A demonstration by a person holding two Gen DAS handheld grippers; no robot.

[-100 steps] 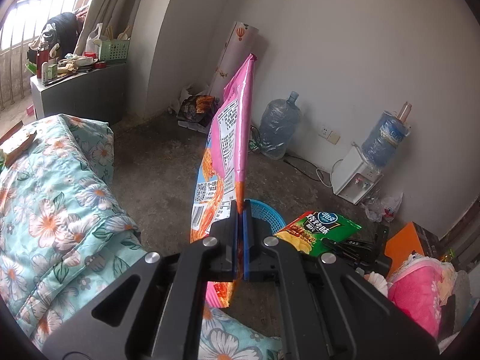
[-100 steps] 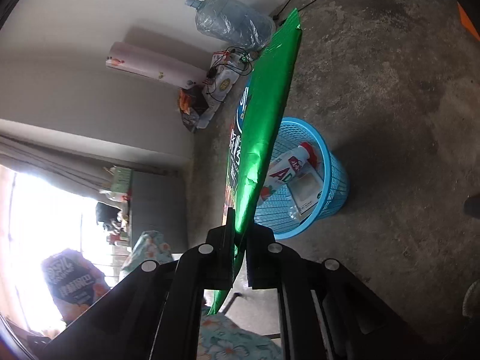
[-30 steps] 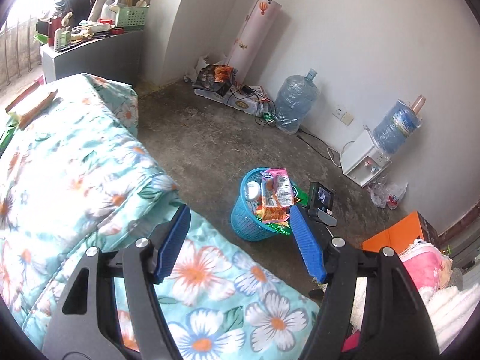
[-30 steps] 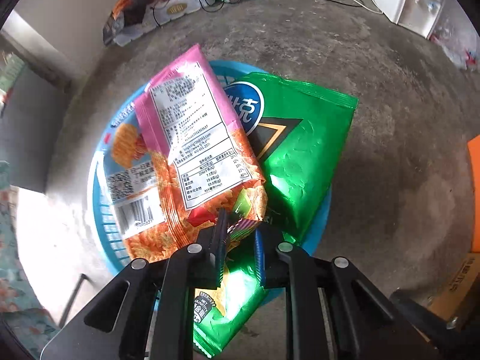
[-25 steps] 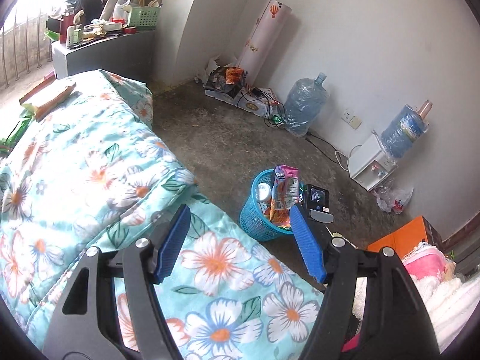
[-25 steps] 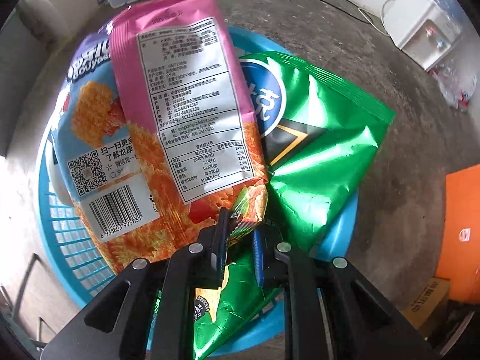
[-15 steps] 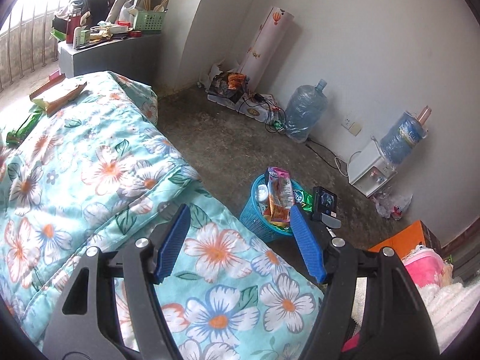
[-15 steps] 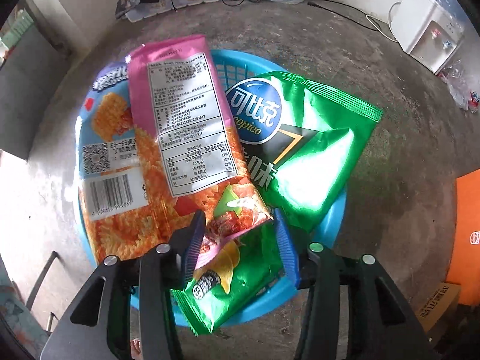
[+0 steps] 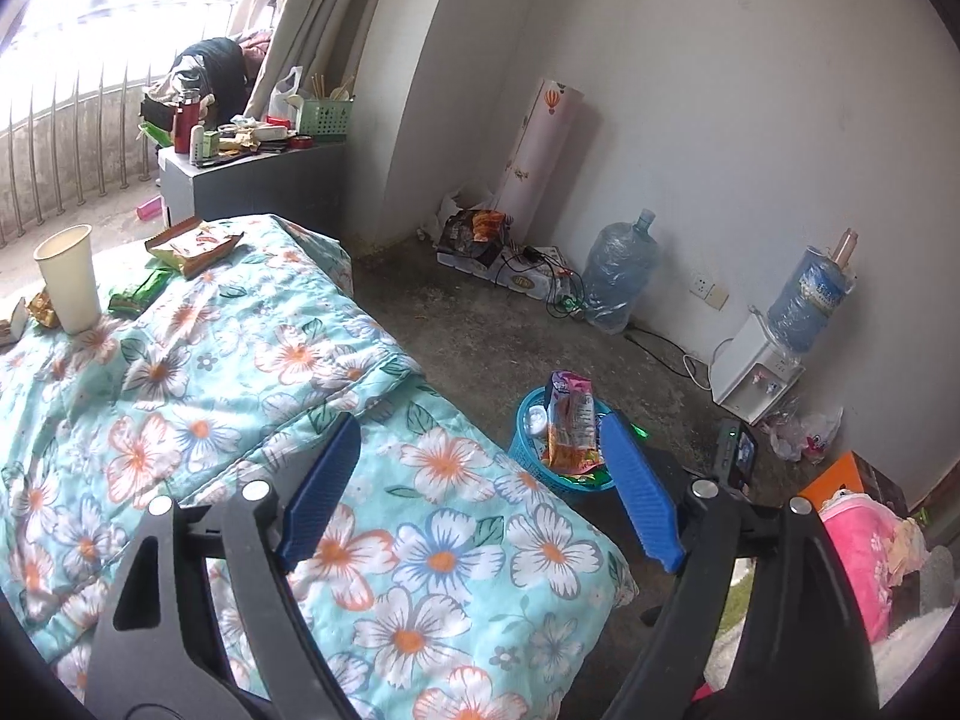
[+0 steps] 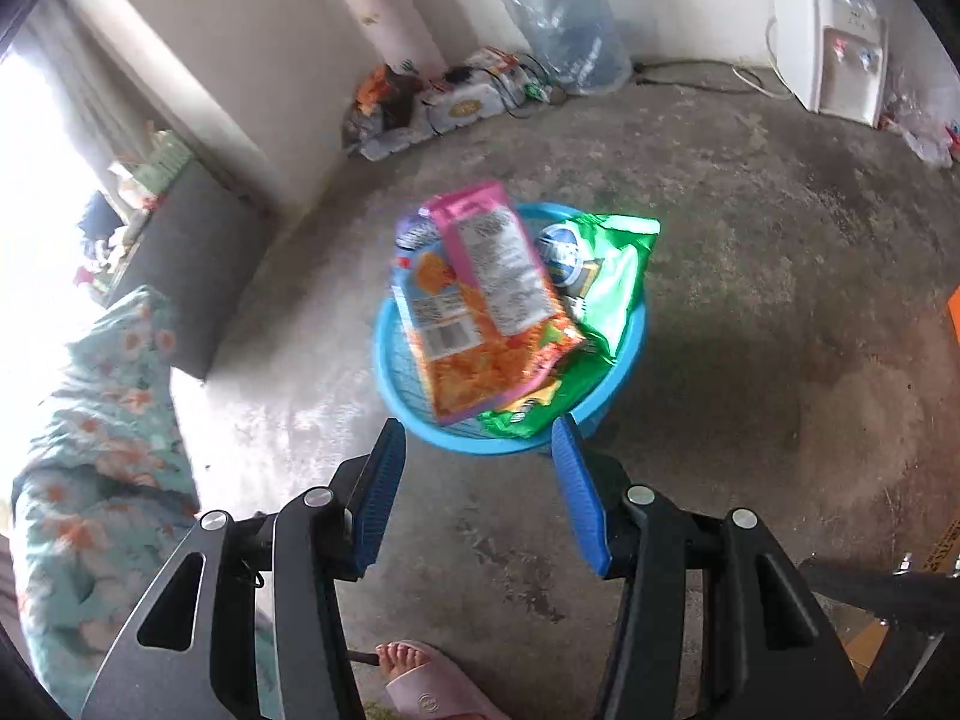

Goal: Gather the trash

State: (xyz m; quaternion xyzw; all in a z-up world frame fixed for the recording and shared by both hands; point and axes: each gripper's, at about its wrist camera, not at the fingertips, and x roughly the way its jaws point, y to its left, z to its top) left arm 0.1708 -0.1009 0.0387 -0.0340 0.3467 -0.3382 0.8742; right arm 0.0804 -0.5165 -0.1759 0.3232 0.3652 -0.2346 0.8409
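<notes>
A blue mesh trash basket (image 10: pixel 624 354) stands on the concrete floor. A pink and orange snack bag (image 10: pixel 480 294) lies across its top, over a green chip bag (image 10: pixel 618 282). My right gripper (image 10: pixel 474 456) is open and empty, just in front of the basket. My left gripper (image 9: pixel 480 462) is open and empty above the floral quilt (image 9: pixel 180 372); the basket (image 9: pixel 525 441) with the pink bag (image 9: pixel 570 420) shows beyond it. On the far end of the bed stand a paper cup (image 9: pixel 67 276), a green wrapper (image 9: pixel 141 291) and a brown snack packet (image 9: pixel 195 243).
Against the wall are a water jug (image 9: pixel 618 276), a water dispenser (image 9: pixel 759 372), a power strip with cables (image 9: pixel 528 276) and a rolled mat (image 9: pixel 537 150). A grey cabinet (image 9: pixel 252 180) holds clutter. A foot in a pink slipper (image 10: pixel 420 678) is below my right gripper.
My right gripper has opened, let go of the green bag and drawn back from the basket. My left gripper has pulled back over the bed, bringing the cup and wrappers into view.
</notes>
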